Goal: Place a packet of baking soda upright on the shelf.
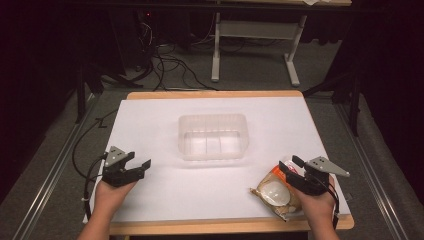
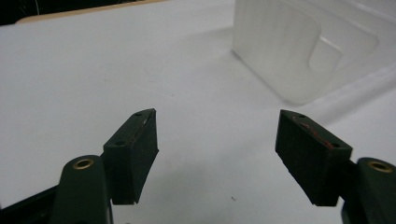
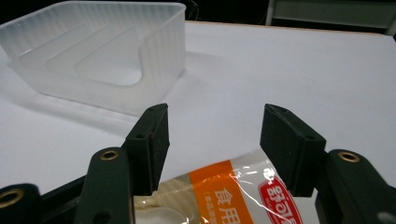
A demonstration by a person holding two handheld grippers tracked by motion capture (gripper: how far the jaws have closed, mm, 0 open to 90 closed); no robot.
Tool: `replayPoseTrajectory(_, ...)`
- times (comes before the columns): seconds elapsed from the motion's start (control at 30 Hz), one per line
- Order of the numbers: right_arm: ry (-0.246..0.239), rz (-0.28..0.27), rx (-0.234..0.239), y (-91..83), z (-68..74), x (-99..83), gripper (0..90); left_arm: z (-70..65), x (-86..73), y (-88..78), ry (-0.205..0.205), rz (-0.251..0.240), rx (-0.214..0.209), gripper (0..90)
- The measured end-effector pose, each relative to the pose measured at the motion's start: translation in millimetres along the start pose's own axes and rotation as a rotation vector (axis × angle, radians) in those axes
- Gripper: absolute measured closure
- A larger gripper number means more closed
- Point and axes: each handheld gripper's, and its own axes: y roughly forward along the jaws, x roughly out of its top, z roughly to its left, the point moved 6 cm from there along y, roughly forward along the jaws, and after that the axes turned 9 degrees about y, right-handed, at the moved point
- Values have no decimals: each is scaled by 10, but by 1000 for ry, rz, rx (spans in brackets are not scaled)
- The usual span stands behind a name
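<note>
Food packet lies near tabletop's right front corner, long axis slanting toward that corner. Right gripper spread, poised over packet's far end, nothing pinched. Left gripper spread, empty, near left front edge, well apart. Clear tub mid-tabletop.

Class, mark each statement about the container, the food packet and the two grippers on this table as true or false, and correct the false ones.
1. The clear plastic container is empty. True.
2. The food packet lies inside the container. False: it lies on the table, near the right gripper.
3. The left gripper holds the packet. False: its jaws are open over bare table.
4. The right gripper's jaws stand open above the packet. True.
</note>
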Motion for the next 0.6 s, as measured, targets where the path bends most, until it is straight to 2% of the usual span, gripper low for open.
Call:
replayPoseTrajectory(0.07, 3, -3, -1, -33, -22, -14, 417, -6, 52, -17, 21, -28, 38, 297)
replayPoseTrajectory(0.1, 7, -4, -1, -56, -36, -23, 417, -14, 66, -21, 23, -36, 42, 295)
replayPoseTrajectory(0.23, 13, 5, 0, -97, -69, -53, 417, -56, 89, -15, 22, -41, 25, 296)
replayPoseTrajectory(0.33, 25, 5, 4, -108, -102, -53, 412, -79, 88, 2, 30, -34, 23, 296)
replayPoseTrajectory(0.6, 20, 13, 4, -99, -133, -59, 414, -72, 67, 11, 29, -26, 25, 300)
